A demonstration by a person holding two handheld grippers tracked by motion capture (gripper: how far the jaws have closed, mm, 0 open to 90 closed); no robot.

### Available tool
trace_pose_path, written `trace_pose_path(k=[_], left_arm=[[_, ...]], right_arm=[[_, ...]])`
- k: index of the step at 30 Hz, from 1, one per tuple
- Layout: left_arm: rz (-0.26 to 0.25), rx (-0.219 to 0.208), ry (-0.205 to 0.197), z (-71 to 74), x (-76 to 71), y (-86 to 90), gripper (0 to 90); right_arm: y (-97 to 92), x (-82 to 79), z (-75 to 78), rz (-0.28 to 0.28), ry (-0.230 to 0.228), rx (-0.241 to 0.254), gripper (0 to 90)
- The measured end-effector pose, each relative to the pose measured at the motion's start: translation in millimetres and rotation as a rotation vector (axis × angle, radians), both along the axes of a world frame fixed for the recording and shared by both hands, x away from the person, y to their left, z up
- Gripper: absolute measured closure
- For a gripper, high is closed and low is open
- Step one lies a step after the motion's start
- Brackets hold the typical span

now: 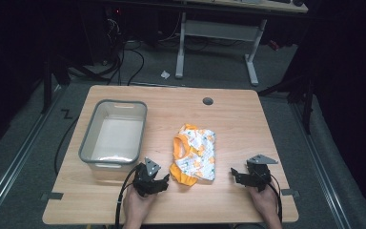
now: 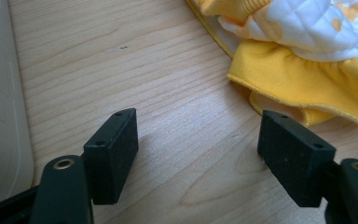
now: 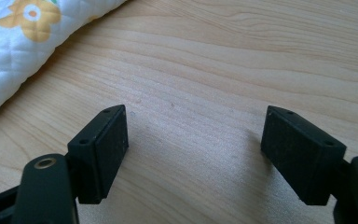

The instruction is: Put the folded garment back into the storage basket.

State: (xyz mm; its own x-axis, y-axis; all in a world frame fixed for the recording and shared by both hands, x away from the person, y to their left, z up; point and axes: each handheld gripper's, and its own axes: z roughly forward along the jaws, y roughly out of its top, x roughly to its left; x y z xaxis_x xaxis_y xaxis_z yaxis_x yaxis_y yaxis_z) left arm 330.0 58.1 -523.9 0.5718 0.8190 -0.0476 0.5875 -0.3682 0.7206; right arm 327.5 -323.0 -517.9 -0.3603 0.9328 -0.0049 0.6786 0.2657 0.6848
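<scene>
A small folded garment, white quilted cloth printed with orange flowers and green bits and trimmed in yellow-orange, lies flat near the middle of the wooden counter, a little toward the person's side. Its ruffled yellow hem points toward the near edge, and in the left gripper view that hem lies just beyond the right-hand jaw, close to it but apart. In the right gripper view the garment's quilted white edge with an orange flower crosses the upper left corner, with bare wood between it and the jaws. To the left of the garment stands a grey-rimmed plastic bin with pale translucent walls, set apart from the cloth; its wall shows along the left border of the left gripper view. The left gripper sits low at the near edge between bin and garment, held by the left hand, its jaws spread wide over bare wood with nothing between them. The right gripper sits to the right of the garment, well clear of it, held by the right hand, jaws likewise spread wide and empty. A round grommet hole marks the counter's far side. Beyond it, on grey carpet, stand the white legs of another desk and trailing black cables.
</scene>
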Motion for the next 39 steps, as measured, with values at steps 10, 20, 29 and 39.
trace_pose_path(k=[10,20,29,39], left_arm=[[0.009,0.003,0.003,-0.2,0.3,-3.2,24.9],[0.003,0.003,0.007,0.5,0.0,-2.9,25.2],[-0.012,-0.029,0.001,8.2,-4.0,-1.7,24.7],[-0.038,-0.087,0.012,19.1,-9.2,-2.8,23.7]], right_arm=[[0.0,0.1,0.0,-0.001,0.000,-0.001,23.3],[0.0,0.1,0.0,0.000,0.000,-0.001,23.4],[0.0,0.0,0.1,0.000,0.000,0.001,23.3],[0.0,-0.3,0.1,0.001,0.001,0.000,23.3]])
